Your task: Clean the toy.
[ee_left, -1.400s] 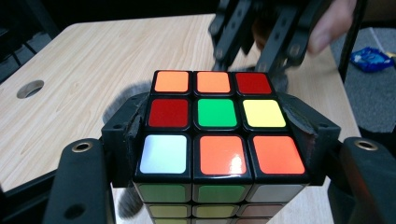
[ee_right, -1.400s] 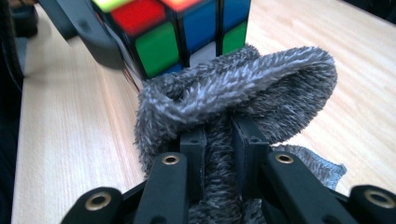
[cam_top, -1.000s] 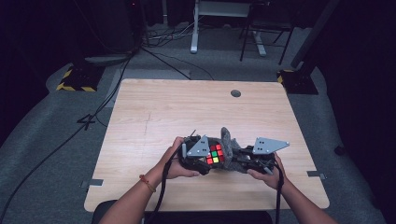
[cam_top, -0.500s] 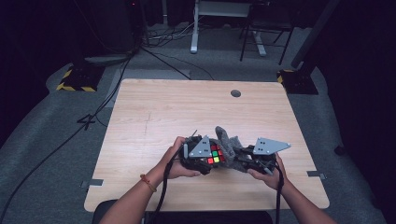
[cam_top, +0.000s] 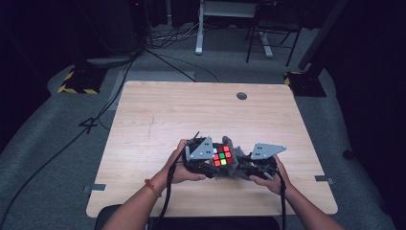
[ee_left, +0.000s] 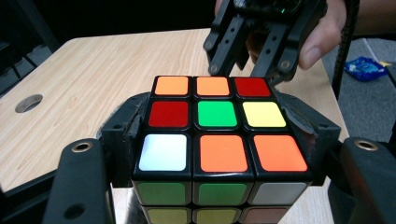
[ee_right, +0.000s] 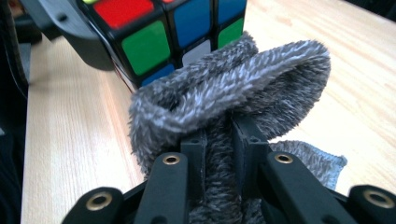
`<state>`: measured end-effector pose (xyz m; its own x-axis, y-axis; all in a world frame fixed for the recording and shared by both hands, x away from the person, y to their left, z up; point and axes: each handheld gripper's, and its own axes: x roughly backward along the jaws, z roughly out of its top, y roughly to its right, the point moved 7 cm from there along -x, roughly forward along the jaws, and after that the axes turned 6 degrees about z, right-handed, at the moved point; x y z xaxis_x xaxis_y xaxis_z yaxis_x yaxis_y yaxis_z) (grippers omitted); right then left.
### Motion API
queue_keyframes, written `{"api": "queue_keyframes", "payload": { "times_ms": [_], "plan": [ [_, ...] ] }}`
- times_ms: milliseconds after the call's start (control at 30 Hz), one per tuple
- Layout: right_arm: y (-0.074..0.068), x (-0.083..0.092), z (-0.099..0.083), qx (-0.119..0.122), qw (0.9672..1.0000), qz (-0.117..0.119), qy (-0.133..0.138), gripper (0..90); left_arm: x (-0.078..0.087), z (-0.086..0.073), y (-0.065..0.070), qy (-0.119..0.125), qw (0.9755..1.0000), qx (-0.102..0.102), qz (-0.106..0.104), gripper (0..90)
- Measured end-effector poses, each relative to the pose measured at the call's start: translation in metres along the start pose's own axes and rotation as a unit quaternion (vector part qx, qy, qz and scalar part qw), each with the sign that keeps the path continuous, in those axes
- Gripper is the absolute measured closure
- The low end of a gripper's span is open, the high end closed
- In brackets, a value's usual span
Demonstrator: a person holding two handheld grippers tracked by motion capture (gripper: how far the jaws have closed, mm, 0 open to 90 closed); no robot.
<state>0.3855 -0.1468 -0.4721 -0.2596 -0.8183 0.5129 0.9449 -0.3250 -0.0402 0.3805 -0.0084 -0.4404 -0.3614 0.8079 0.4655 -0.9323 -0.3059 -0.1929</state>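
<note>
1. Puzzle cube (cam_top: 221,156) sits clamped in the left hand-held gripper (cam_top: 203,158) above the surface (cam_top: 191,115); being a cube, it has no long axis.
2. Its orange, red, green, yellow and white face (ee_left: 217,122) points up.
3. Right hand-held gripper (ee_right: 219,140) pinches a grey fuzzy cloth (ee_right: 233,79) just beside the cube.
4. The right gripper view shows blue and green stickers underneath.

The puzzle cube (cam_top: 221,155) sat over the table (cam_top: 158,115), near its front edge and a little right of the middle, clamped between the jaws of the left gripper (cam_top: 203,158). Just to its right, the right gripper (cam_top: 249,165) pinched a folded cloth (cam_top: 229,142), whose fold touched the cube's right side. A small round hole (cam_top: 242,96) lay well behind them, near the table's back edge.
</note>
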Motion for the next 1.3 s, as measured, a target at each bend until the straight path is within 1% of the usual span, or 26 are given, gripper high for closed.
{"api": "queue_keyframes", "payload": {
  "times_ms": [133, 167, 200, 233, 267, 367, 433, 567, 633, 667, 700, 733, 833, 900, 933, 967, 1000, 1033, 1067, 1133, 1167, 1233, 1300],
  "plan": [
    [-0.002, 0.008, 0.008, 0.007, 0.9998, -0.009, 0.019, 77.2, -0.007, -0.007, 0.001, -0.025, 0.9996, -0.008, 0.000, 33.2],
    [-0.002, 0.009, 0.009, 0.010, 0.9997, -0.012, 0.018, 77.3, -0.007, -0.007, 0.002, -0.026, 0.9996, -0.009, -0.002, 33.2],
    [-0.002, 0.010, 0.009, 0.010, 0.9997, -0.012, 0.019, 77.3, -0.008, -0.007, 0.002, -0.029, 0.9995, -0.007, -0.003, 33.2],
    [-0.002, 0.010, 0.009, 0.008, 0.9996, -0.011, 0.024, 77.3, -0.008, -0.008, 0.001, -0.032, 0.9995, -0.010, -0.003, 33.2],
    [-0.002, 0.011, 0.010, 0.010, 0.9996, -0.012, 0.025, 77.3, -0.008, -0.008, 0.002, -0.035, 0.9994, -0.006, -0.004, 33.2],
    [-0.003, 0.013, 0.012, 0.015, 0.9994, -0.015, 0.028, 77.3, -0.011, -0.012, 0.002, -0.050, 0.9987, -0.011, -0.003, 33.2],
    [-0.002, 0.014, 0.013, 0.013, 0.9993, -0.014, 0.031, 77.3, -0.013, -0.014, 0.002, -0.057, 0.9982, -0.010, -0.012, 33.2],
    [-0.002, 0.018, 0.016, 0.018, 0.9990, -0.016, 0.038, 77.2, -0.015, -0.014, 0.006, -0.059, 0.9980, -0.012, -0.018, 33.3],
    [-0.001, 0.022, 0.019, 0.019, 0.9987, -0.017, 0.044, 77.2, -0.015, -0.012, 0.006, -0.053, 0.9984, -0.013, -0.014, 33.5],
    [-0.001, 0.021, 0.019, 0.018, 0.9987, -0.018, 0.044, 77.2, -0.013, -0.009, 0.006, -0.044, 0.9989, -0.006, -0.017, 33.5],
    [-0.001, 0.020, 0.016, 0.020, 0.9989, -0.021, 0.038, 77.2, -0.011, -0.008, 0.006, -0.037, 0.9991, -0.004, -0.018, 33.5],
    [0.000, 0.019, 0.015, 0.022, 0.9989, -0.023, 0.033, 77.2, -0.008, -0.004, 0.006, -0.024, 0.9996, -0.003, -0.014, 33.5],
    [0.002, 0.007, 0.005, 0.012, 0.9998, -0.013, 0.003, 77.2, 0.002, 0.004, 0.005, 0.001, 0.9999, 0.001, -0.011, 33.6],
    [0.003, -0.001, -0.002, 0.005, 0.9999, -0.001, -0.009, 77.1, 0.004, 0.006, 0.004, 0.007, 0.9999, 0.001, -0.012, 33.6],
    [0.003, -0.003, -0.004, 0.004, 0.9999, 0.008, -0.011, 77.0, 0.004, 0.006, 0.003, 0.009, 0.9999, 0.003, -0.011, 33.6],
    [0.004, -0.005, -0.006, 0.001, 0.9998, 0.010, -0.016, 77.0, 0.004, 0.005, 0.003, 0.011, 0.9998, 0.005, -0.013, 33.5],
    [0.004, -0.006, -0.007, -0.002, 0.9997, 0.014, -0.021, 76.9, 0.003, 0.005, 0.003, 0.012, 0.9998, 0.009, -0.016, 33.6],
    [0.004, -0.006, -0.008, -0.003, 0.9996, 0.015, -0.023, 76.9, 0.003, 0.005, 0.003, 0.009, 0.9998, 0.007, -0.017, 33.6],
    [0.005, -0.006, -0.008, -0.002, 0.9997, 0.013, -0.022, 76.9, 0.001, 0.004, 0.003, 0.006, 0.9999, 0.001, -0.014, 33.6],
    [0.006, -0.003, -0.006, -0.008, 0.9998, 0.013, -0.012, 76.9, 0.000, 0.003, 0.004, 0.000, 0.9999, -0.004, -0.015, 33.5],
    [0.006, 0.000, -0.005, -0.008, 0.9999, 0.011, -0.004, 76.9, -0.002, 0.001, 0.003, -0.008, 0.9999, -0.010, -0.010, 33.5],
    [0.005, 0.004, -0.001, -0.013, 0.9997, 0.015, 0.011, 76.9, -0.006, -0.004, 0.004, -0.025, 0.9996, -0.015, -0.006, 33.5],
    [0.003, 0.009, 0.003, -0.005, 0.9995, 0.019, 0.024, 76.9, -0.010, -0.008, 0.004, -0.033, 0.9993, -0.018, -0.007, 33.5]
  ]
}}
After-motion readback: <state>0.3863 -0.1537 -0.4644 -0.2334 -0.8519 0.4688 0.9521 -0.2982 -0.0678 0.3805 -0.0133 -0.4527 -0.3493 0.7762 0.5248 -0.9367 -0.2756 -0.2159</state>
